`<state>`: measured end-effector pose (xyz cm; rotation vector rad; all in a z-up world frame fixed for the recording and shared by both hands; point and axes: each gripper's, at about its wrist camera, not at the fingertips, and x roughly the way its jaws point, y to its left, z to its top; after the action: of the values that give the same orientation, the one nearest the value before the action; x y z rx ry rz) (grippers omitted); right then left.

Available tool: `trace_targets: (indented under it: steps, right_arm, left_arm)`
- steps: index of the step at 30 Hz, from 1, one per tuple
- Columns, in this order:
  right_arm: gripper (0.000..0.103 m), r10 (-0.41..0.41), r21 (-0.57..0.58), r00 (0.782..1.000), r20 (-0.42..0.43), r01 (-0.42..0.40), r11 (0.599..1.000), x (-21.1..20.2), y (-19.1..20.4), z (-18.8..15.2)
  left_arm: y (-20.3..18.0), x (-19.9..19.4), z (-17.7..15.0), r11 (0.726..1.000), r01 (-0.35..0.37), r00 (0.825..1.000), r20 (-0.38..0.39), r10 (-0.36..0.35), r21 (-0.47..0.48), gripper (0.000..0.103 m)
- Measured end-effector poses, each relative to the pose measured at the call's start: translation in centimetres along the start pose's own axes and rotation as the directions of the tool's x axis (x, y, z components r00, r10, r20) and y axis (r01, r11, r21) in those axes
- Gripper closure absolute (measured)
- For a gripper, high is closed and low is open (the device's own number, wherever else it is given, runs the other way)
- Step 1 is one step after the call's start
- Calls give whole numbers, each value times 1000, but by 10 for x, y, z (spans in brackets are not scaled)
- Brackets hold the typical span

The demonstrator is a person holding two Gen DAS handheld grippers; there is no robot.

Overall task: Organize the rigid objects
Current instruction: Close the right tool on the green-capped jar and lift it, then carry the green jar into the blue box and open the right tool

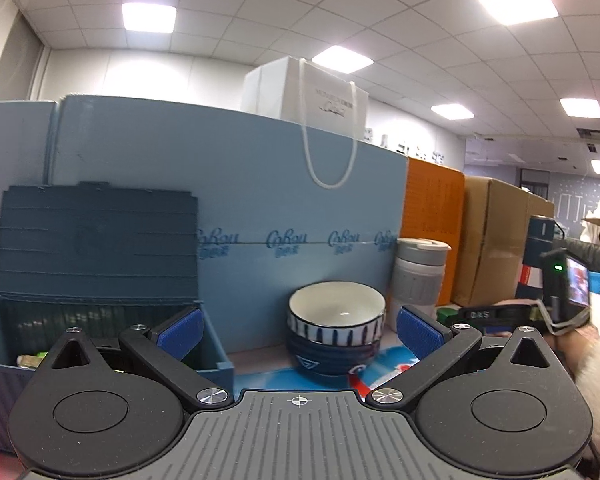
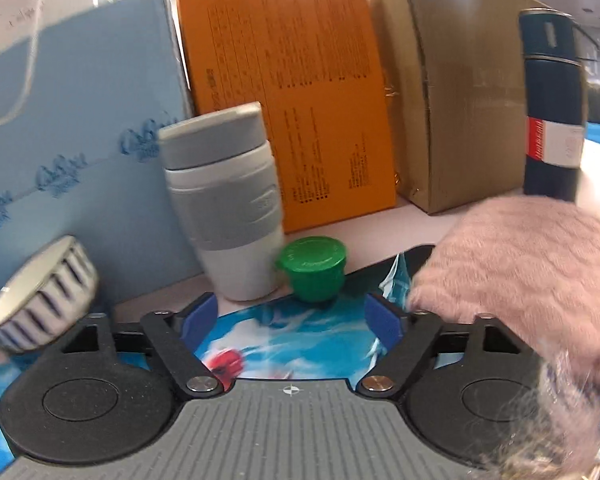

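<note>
My left gripper [image 1: 298, 330] is open and empty, facing two stacked blue-and-white bowls [image 1: 336, 330] on a colourful mat [image 1: 260, 378]. An open dark blue storage box [image 1: 100, 276] with its lid up stands at the left, holding small items. My right gripper [image 2: 294, 320] is open and empty, just short of a small green lidded cup [image 2: 311, 268]. A white and grey travel mug [image 2: 228, 200] stands left of the cup; it also shows in the left wrist view [image 1: 418, 276]. The bowls [image 2: 40, 308] lie at the far left of the right wrist view.
A light blue panel [image 1: 220, 184], an orange box [image 2: 284, 108] and a cardboard box [image 2: 452, 92] line the back. A dark blue flask [image 2: 552, 104] stands at the right. A white paper bag [image 1: 308, 92] sits atop the panel. A pink fuzzy sleeve [image 2: 520, 272] covers the right side.
</note>
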<state>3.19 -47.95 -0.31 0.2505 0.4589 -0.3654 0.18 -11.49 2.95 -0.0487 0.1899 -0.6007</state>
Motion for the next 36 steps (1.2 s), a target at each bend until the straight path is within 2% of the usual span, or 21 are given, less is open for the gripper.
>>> trace_targets:
  steps: [3,7,10,11,12,13,16,19,27,32,36]
  right_arm:
    - [36,-19,-51,999,-38,17,999,23,-1,5]
    - [37,-58,-47,996,-61,55,997,45,-1,10]
    - [39,-57,-63,996,-63,53,997,54,0,14]
    - [46,-54,-69,995,-80,48,996,58,0,15]
    - [58,-48,-69,994,-95,42,997,62,-2,15]
    - [64,-33,-51,994,-107,28,998,64,-6,15]
    - [64,4,-10,994,-109,-5,1000,64,-15,17]
    - [64,-13,-20,995,-103,11,1000,61,-15,16]
    - [64,-80,-15,995,-62,79,997,26,-9,12]
    - [64,-48,-8,999,17,48,999,-26,3,10]
    - [64,14,-21,998,58,-13,1000,-60,23,5]
  left_arm:
    - [-3,4,-3,1000,1,1000,-3,-1,6,0]
    - [-3,9,-7,1000,5,1000,-19,-5,10,0]
    - [0,10,-8,1000,6,1000,-27,-6,2,0]
    - [1,11,-8,1000,12,1000,-28,-12,-1,0]
    - [2,11,-9,1000,24,999,-26,-24,-7,0]
    - [4,11,-9,999,34,999,-25,-34,-15,0]
    - [7,15,-10,999,29,998,-50,-30,-33,0]
    - [12,17,-10,998,28,998,-55,-31,-60,0]
    - [19,10,1,997,22,998,-53,-26,-73,0]
    - [31,-1,11,998,13,999,-39,-15,-66,0]
    - [46,-8,17,997,13,998,-59,-18,-78,0]
